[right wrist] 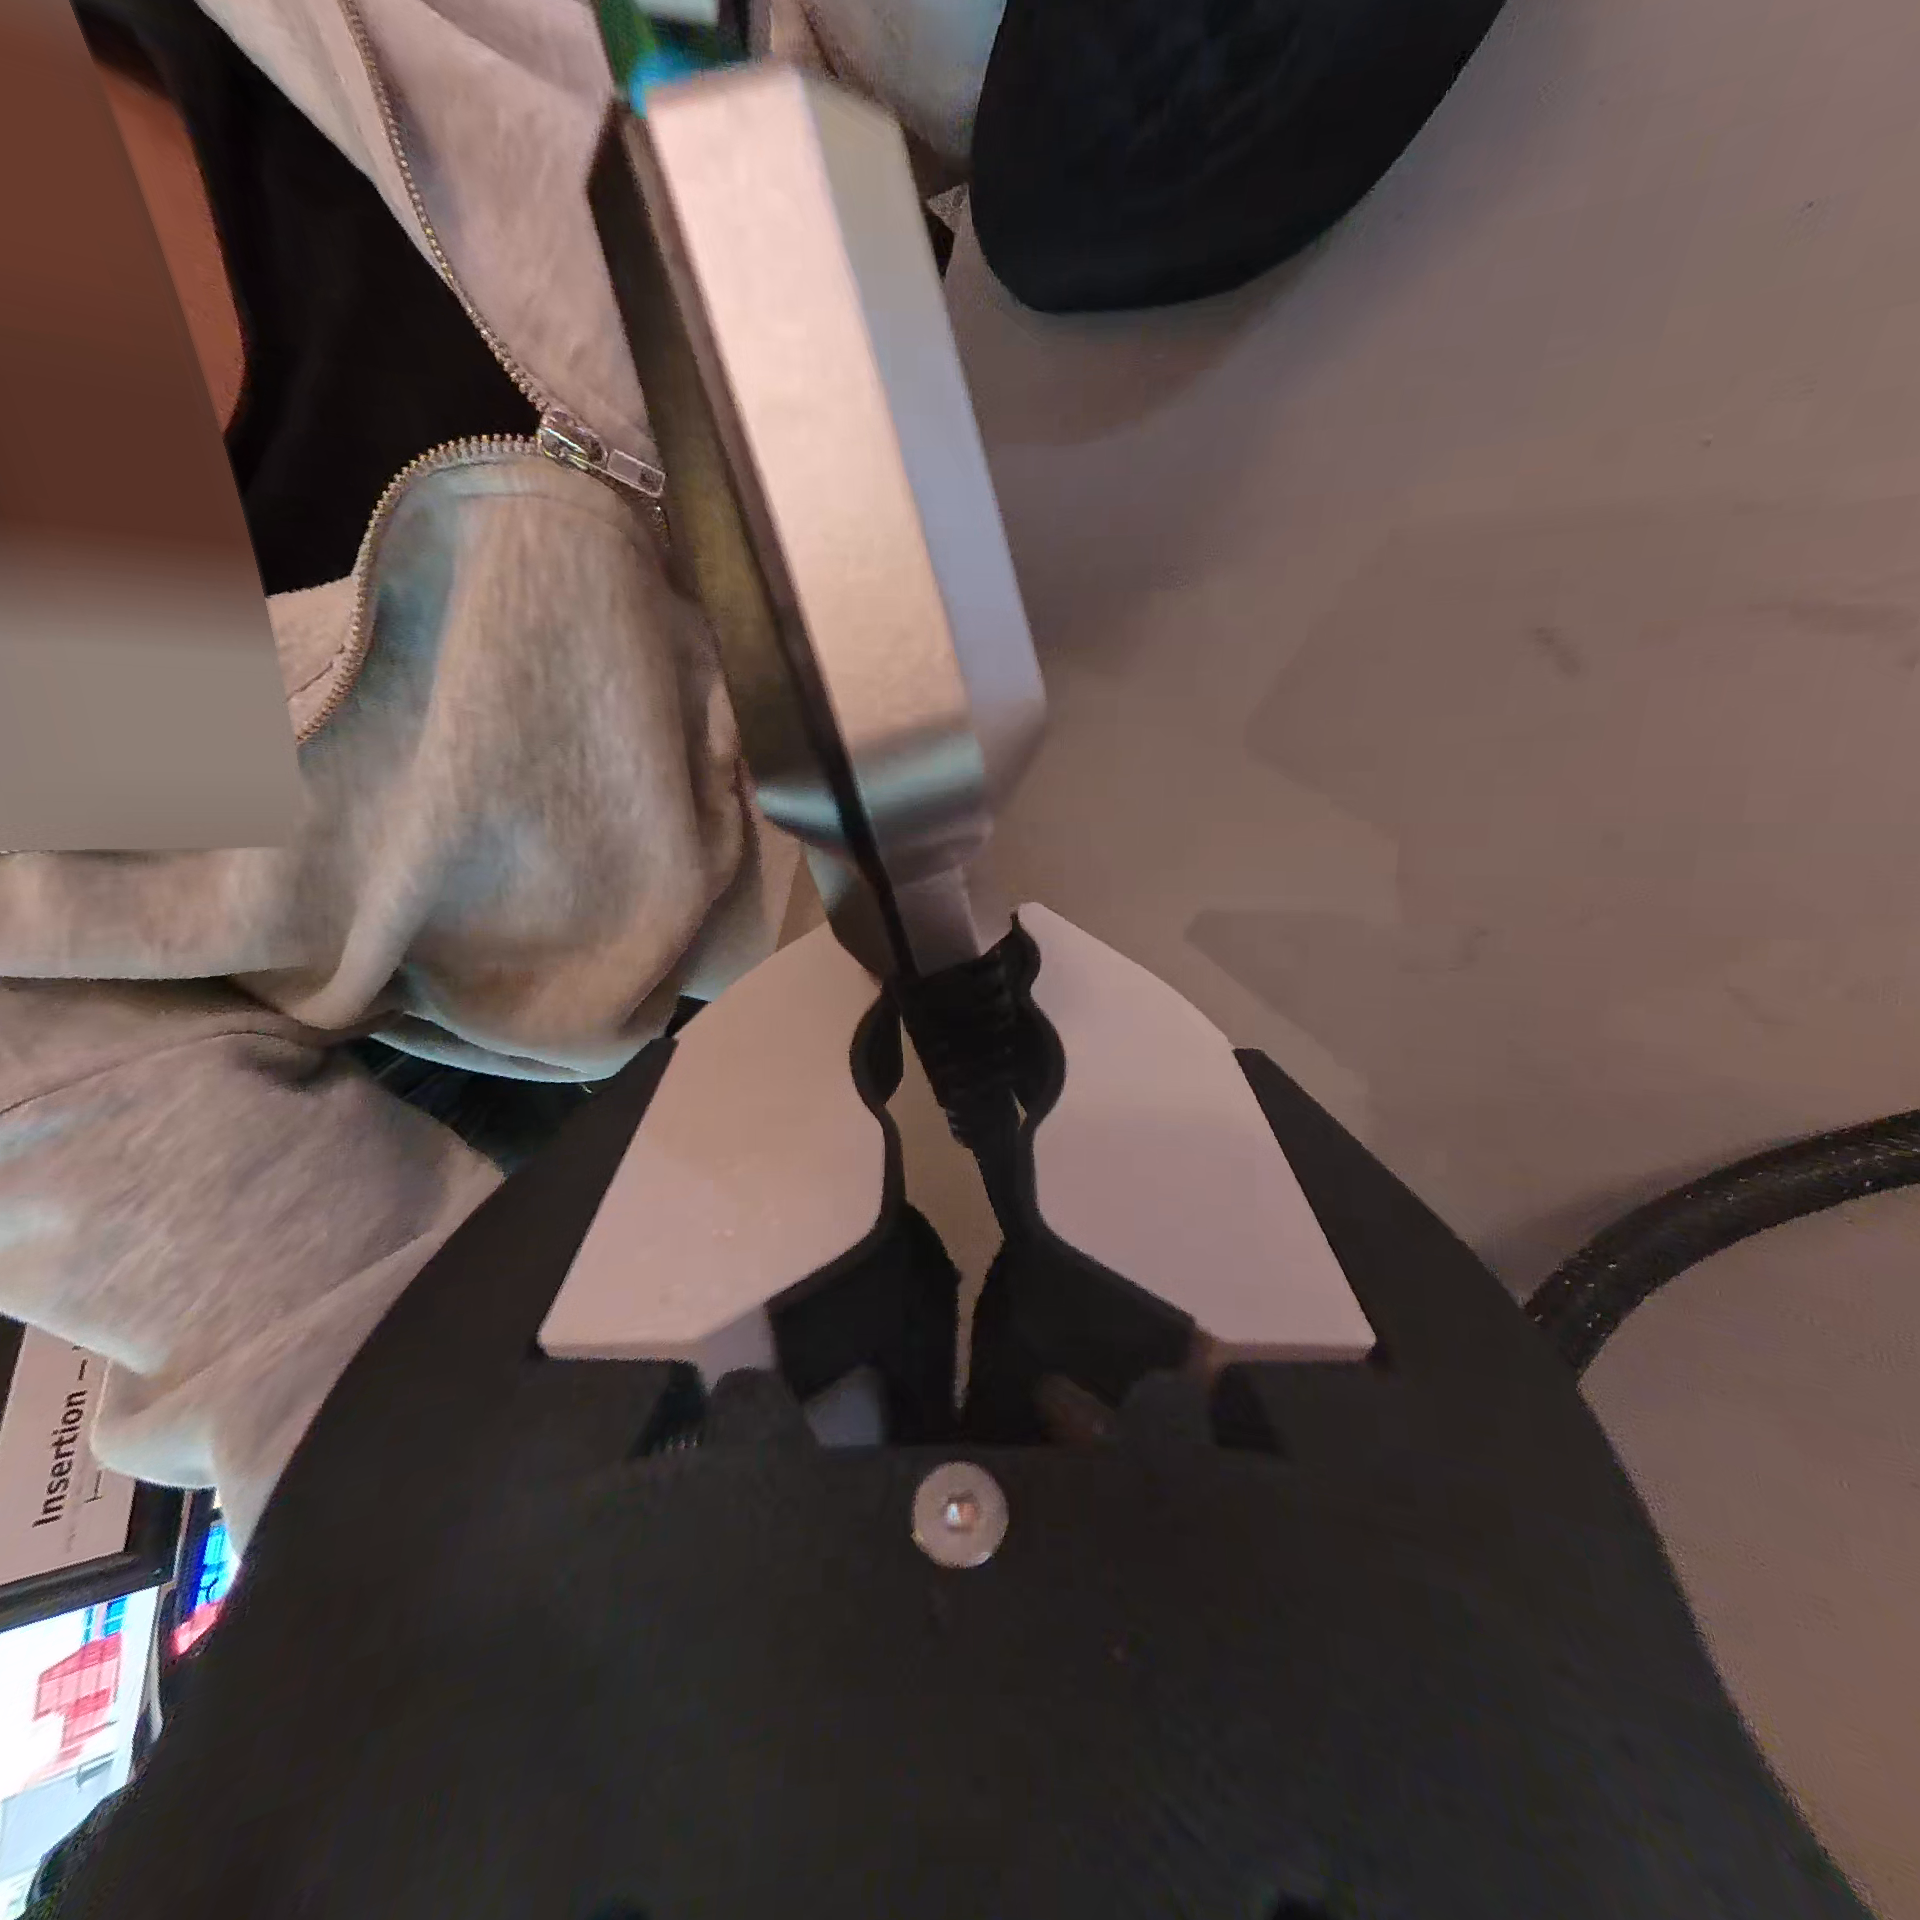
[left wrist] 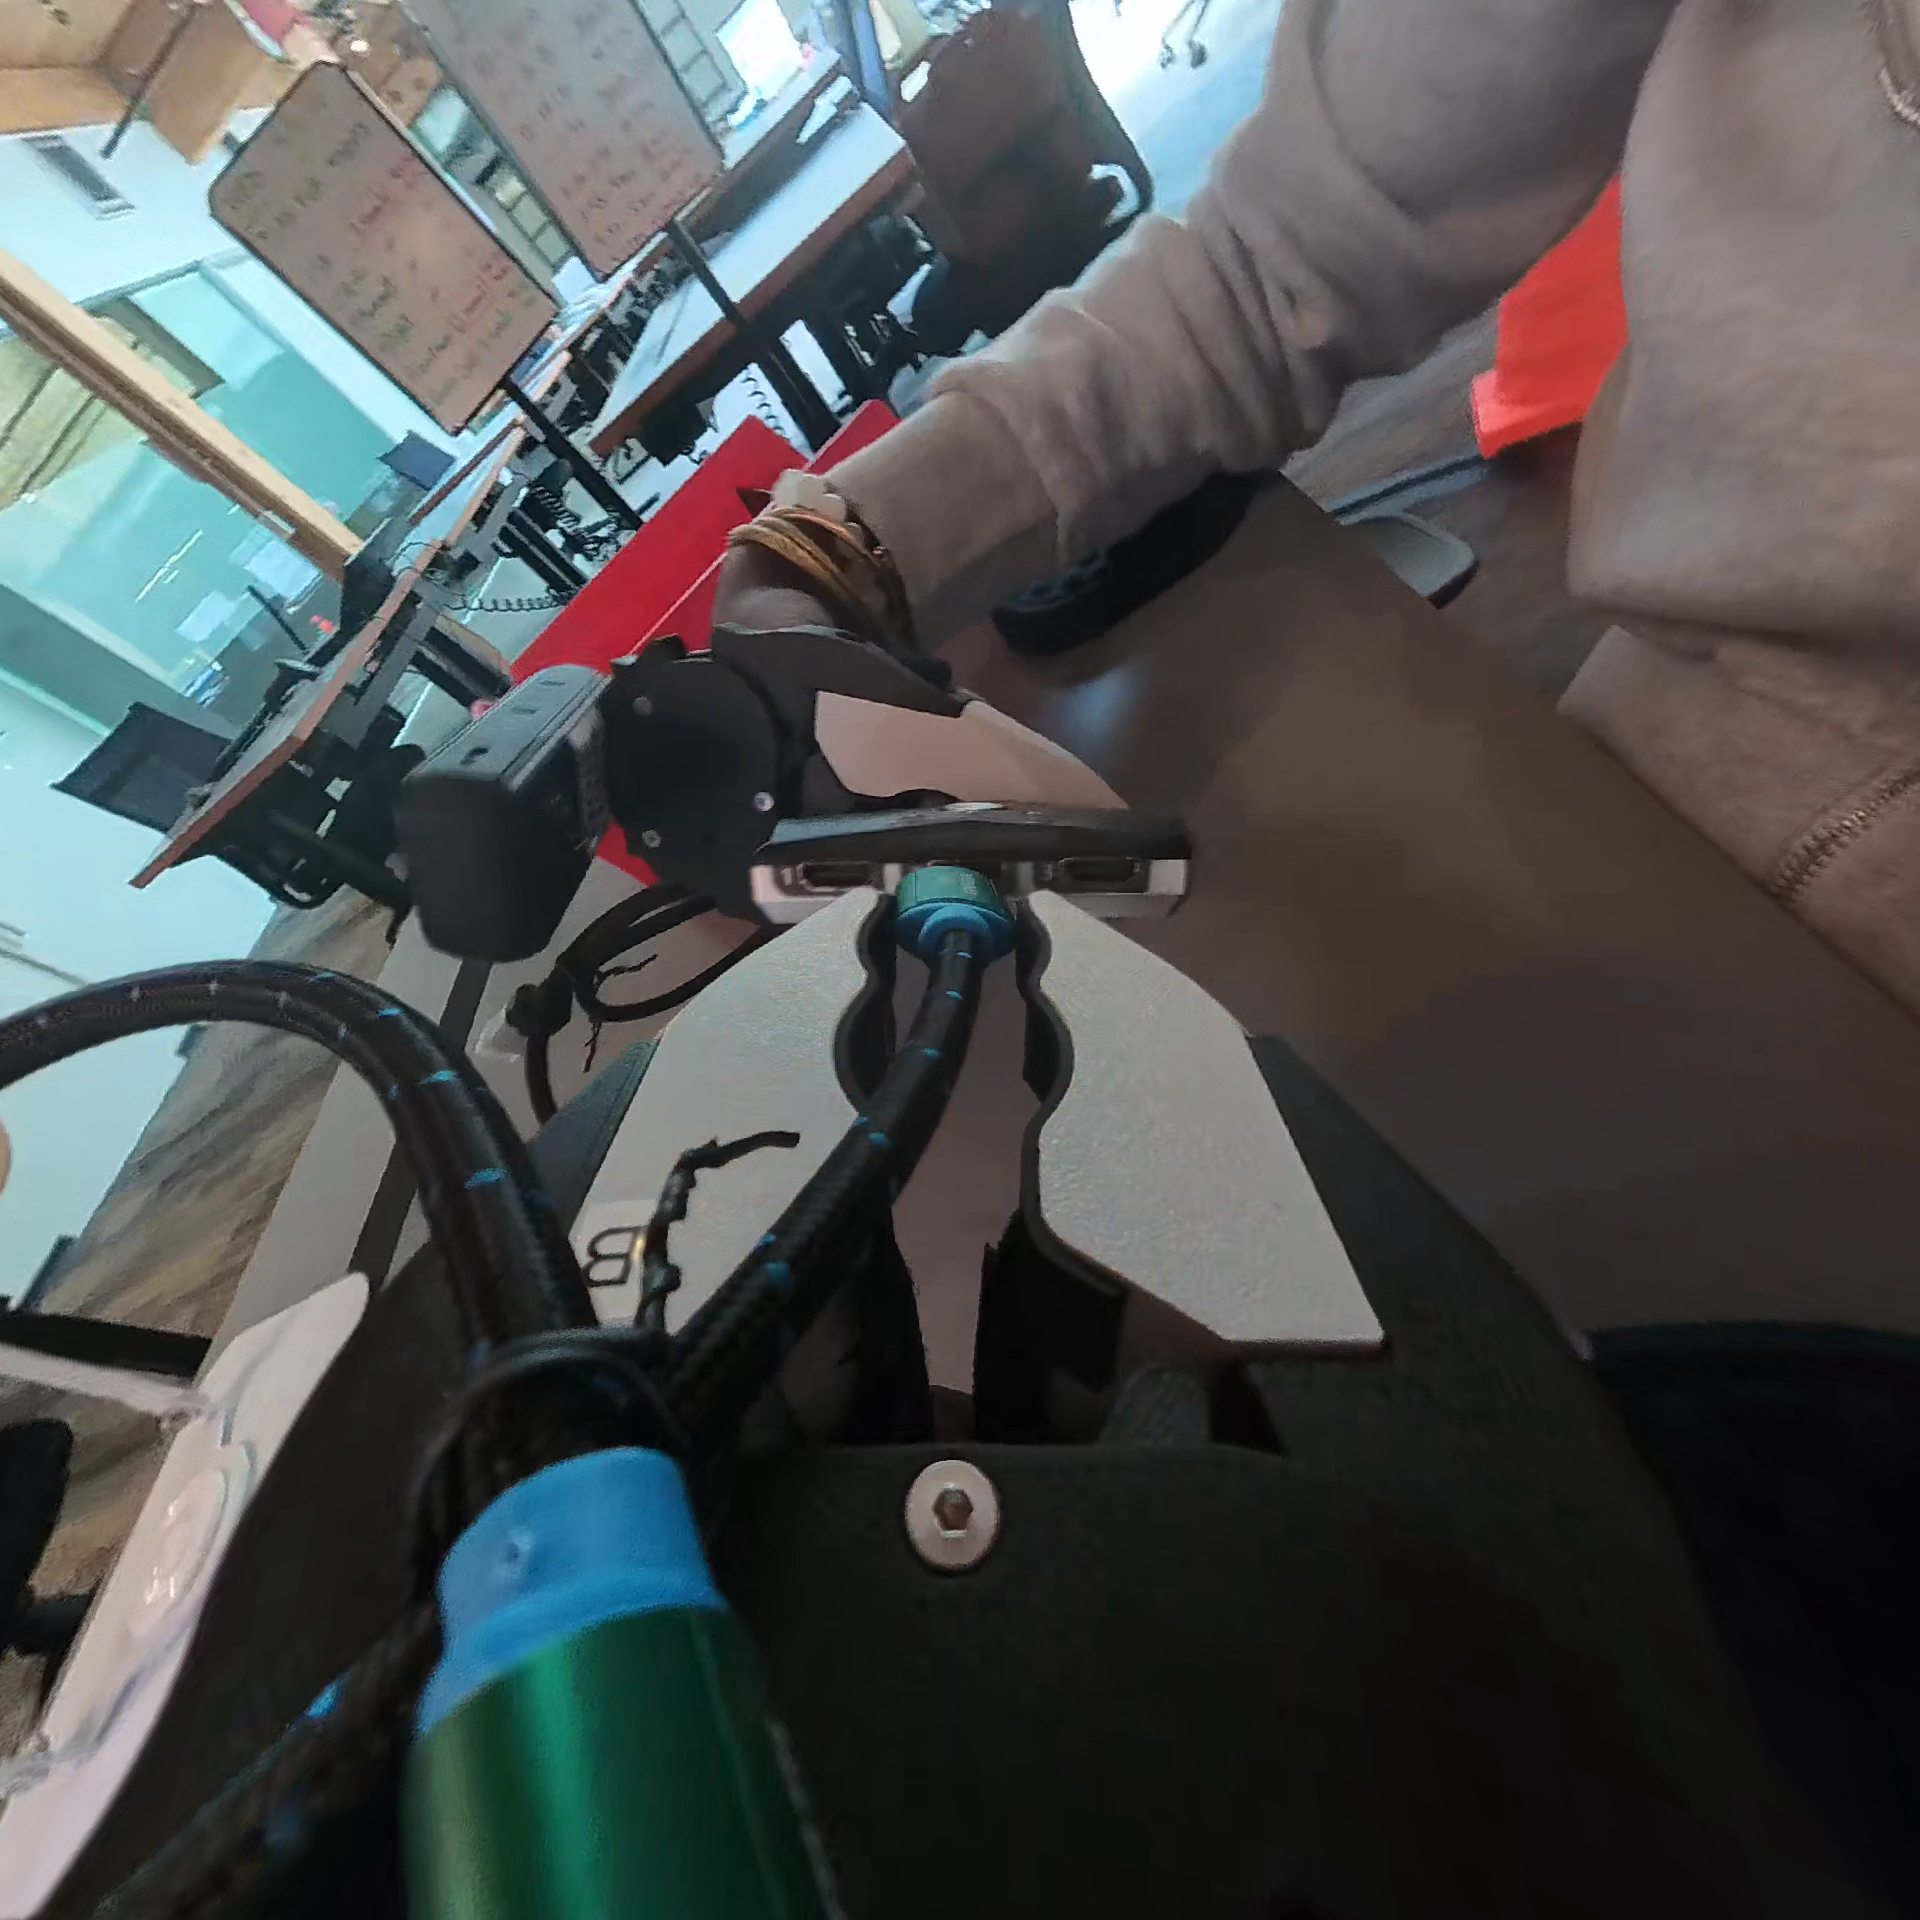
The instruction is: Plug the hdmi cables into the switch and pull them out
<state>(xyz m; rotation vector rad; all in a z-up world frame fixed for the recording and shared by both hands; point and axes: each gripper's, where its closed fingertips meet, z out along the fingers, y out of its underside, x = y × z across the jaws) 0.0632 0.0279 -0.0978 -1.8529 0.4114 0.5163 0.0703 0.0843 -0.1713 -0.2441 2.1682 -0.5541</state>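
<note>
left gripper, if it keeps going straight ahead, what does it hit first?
The switch. The left gripper is shut on the HDMI plug, which sits at the switch's middle port, so pushing on likely drives the plug and jaws into its port face. Remaining depth is unclear.

Left gripper (left wrist: 948, 914) around teal plug (left wrist: 943, 896) in switch (left wrist: 1101, 868)

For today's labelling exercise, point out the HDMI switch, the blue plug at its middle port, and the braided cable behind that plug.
HDMI switch (left wrist: 1122, 878): left wrist view, silver port face.
blue plug (left wrist: 951, 909): left wrist view, plug body.
braided cable (left wrist: 914, 1049): left wrist view, black-and-blue sheath between the claw's fingers.
</note>
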